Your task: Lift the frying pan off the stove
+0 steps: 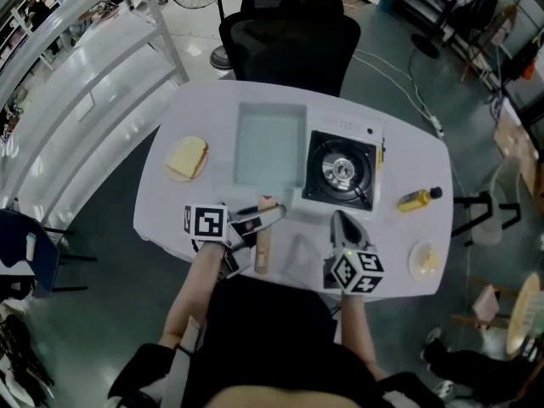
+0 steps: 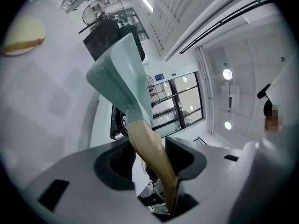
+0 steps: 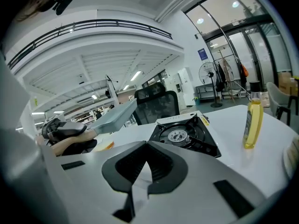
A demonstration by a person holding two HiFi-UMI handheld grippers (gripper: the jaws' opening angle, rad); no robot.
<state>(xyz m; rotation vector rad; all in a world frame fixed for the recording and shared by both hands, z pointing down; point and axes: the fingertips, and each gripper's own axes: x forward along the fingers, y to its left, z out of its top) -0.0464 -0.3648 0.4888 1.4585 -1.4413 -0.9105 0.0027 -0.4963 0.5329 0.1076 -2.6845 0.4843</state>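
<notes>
A square pale-blue frying pan [image 1: 270,147] with a wooden handle [image 1: 263,246] hangs over the white table [image 1: 399,155], just left of the black portable stove [image 1: 342,170]. The stove's burner is bare. My left gripper [image 1: 263,218] is shut on the handle, and in the left gripper view the handle [image 2: 152,155] runs between the jaws up to the pan [image 2: 122,73]. My right gripper [image 1: 342,223] is near the table's front edge, below the stove, with its jaws shut and nothing between them. From the right gripper view, the pan [image 3: 114,115] floats left of the stove [image 3: 182,136].
A slice of bread on a plate [image 1: 187,157] lies at the table's left. A yellow bottle [image 1: 418,199] lies right of the stove, and a small plate [image 1: 423,259] sits near the front right edge. A black office chair [image 1: 289,28] stands behind the table.
</notes>
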